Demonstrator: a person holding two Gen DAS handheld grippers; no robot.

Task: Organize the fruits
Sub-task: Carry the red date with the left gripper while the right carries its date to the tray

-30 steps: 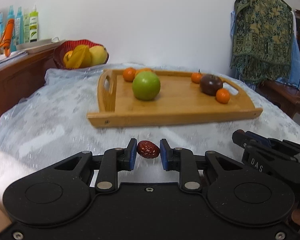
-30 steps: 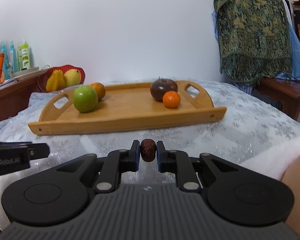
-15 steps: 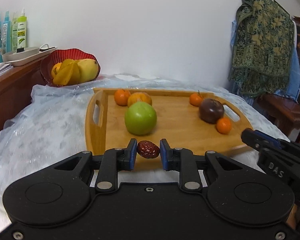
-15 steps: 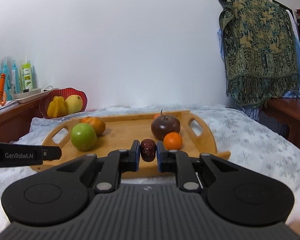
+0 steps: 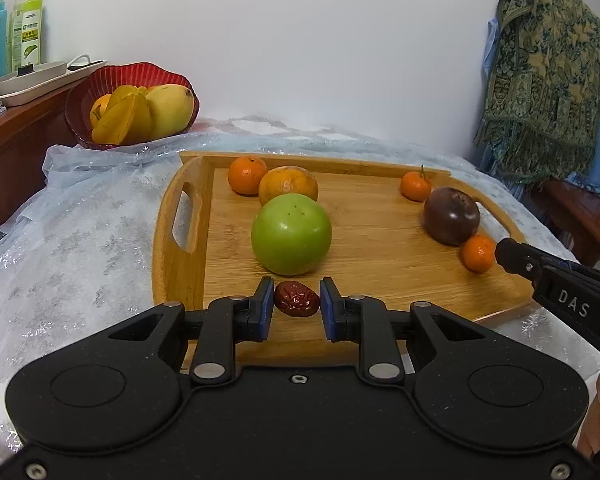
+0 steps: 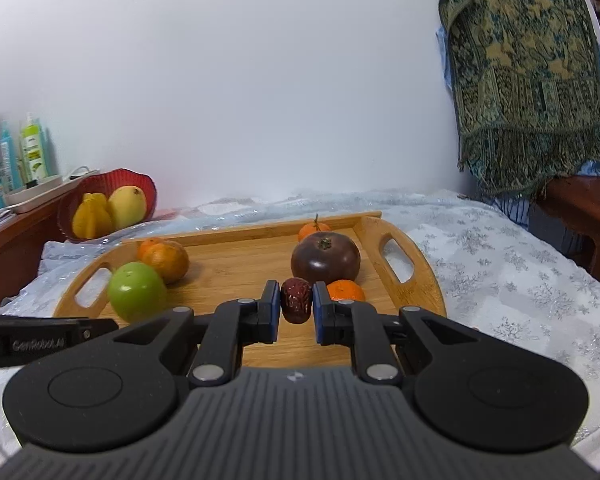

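On the table with the shiny white cloth (image 5: 80,248) sits a wooden tray (image 5: 182,264) with a cut-out handle at each end. It holds six fruits. A big green apple (image 5: 291,234) sits near the tray's front edge. Just behind the apple is a dull orange (image 5: 288,186), and a small bright tangerine (image 5: 247,175) touches that orange near the tray's back corner. Toward the tray's other end is a dark purple round fruit (image 5: 451,216). One little tangerine (image 5: 415,185) with a stalk sits behind it at the back rim, and another little tangerine (image 5: 477,253) sits just in front of it, touching it.

Past the tray's back corner, by the wall, a red ribbed bowl (image 5: 112,76) stands at the table's edge. It holds a yellow mango (image 5: 168,110), a yellow starfruit (image 5: 120,114) and a bit of something orange behind them.

Over the tray's front edge, the left gripper (image 5: 296,306) is clamped on a wrinkly red date (image 5: 297,299), pinched sideways between its blue pads, just in front of the green apple. The right gripper (image 6: 296,302) squeezes its own dark red date (image 6: 296,300), held above the tray floor, in front of the purple fruit (image 6: 325,258) and beside the little tangerine (image 6: 346,291) near it. Neither date touches the tray.

Beside the red bowl, a wooden counter (image 5: 16,136) carries a pale flat dish (image 5: 24,82) and some bottles (image 5: 30,26). Off the tray's far end, a green patterned cloth (image 5: 548,72) hangs down.
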